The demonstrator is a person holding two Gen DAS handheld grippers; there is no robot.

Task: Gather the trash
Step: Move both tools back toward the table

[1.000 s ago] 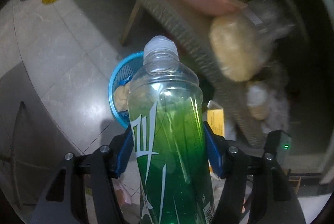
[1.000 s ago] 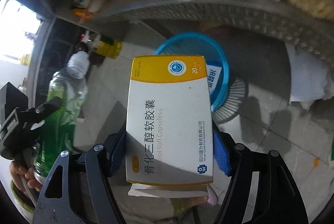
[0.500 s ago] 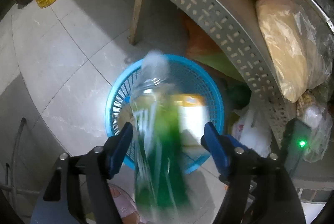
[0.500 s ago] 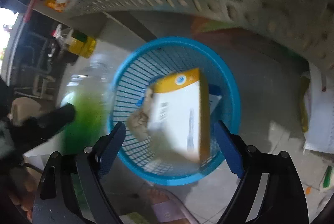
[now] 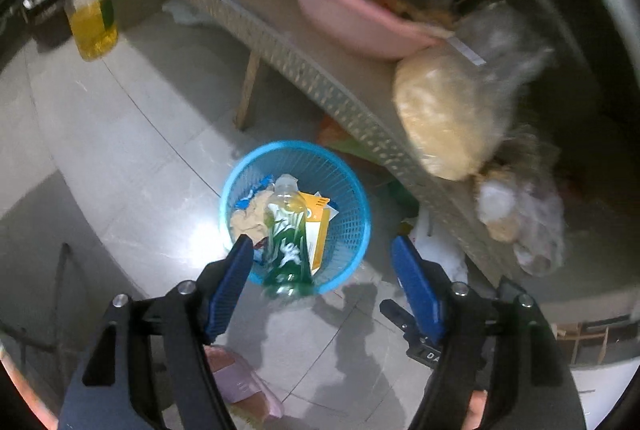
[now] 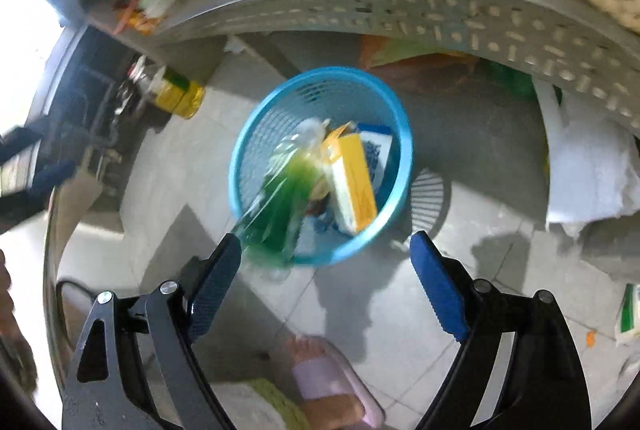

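Note:
A blue mesh trash basket [image 5: 352, 197] [image 6: 400, 133] stands on the tiled floor below both grippers. A green-labelled plastic bottle [image 5: 286, 242] [image 6: 280, 197] lies in it, its base sticking over the near rim. A yellow-and-white medicine box [image 5: 318, 226] [image 6: 352, 185] lies in the basket beside the bottle, with crumpled paper [image 5: 246, 220]. My left gripper [image 5: 322, 262] is open and empty above the basket's near rim. My right gripper [image 6: 326, 262] is open and empty above the same rim.
A grey perforated table edge [image 5: 320, 77] [image 6: 440, 17] runs just behind the basket, loaded with a pink basin [image 5: 360, 21] and plastic bags [image 5: 448, 113]. A yellow oil bottle [image 5: 92, 21] stands on the floor. A foot in a pink slipper [image 6: 332, 378] is below the grippers.
Both grippers opened. The bottle and the medicine box dropped from them into the blue basket. Both grippers have pulled back and up from the basket.

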